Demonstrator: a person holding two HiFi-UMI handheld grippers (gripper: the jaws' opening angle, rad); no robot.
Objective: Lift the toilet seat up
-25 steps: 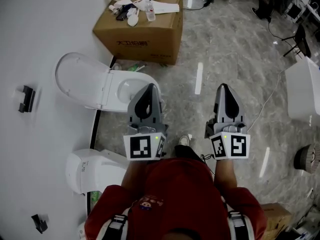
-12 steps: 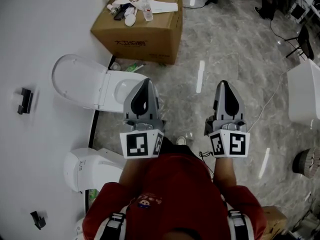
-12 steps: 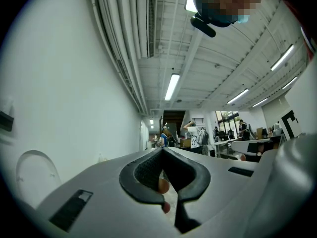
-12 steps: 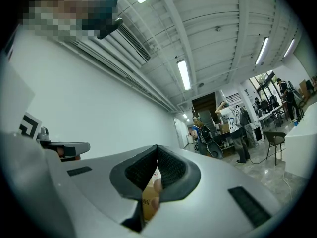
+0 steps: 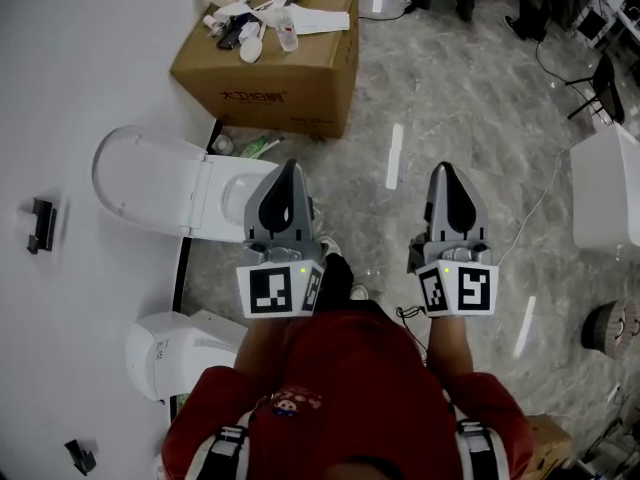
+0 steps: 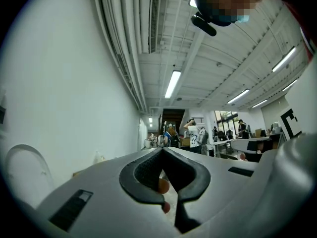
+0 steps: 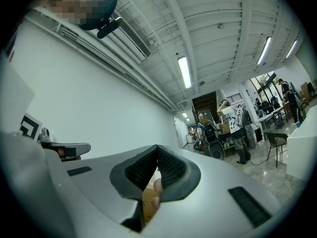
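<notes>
we judge the lift not begun, or already over: the toilet point(image 5: 150, 180) stands at the left by the wall with its lid up, and we cannot tell whether the seat is up too. the left gripper point(image 5: 287, 166) and right gripper point(image 5: 443, 169) are closed, empty, touching nothing. against a second ago, the left gripper hides more of the bowl.

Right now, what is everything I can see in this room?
toilet: one, white, left, against the wall, lid up
white fixture: one, white, lower left
cardboard box: one, brown, top, clutter on it
black brackets: two, black, on that wall
white unit: one, white, right edge
red shirt: one, red, bottom
left tongs: one, grey, shut, empty
right tongs: one, grey, shut, empty
</notes>
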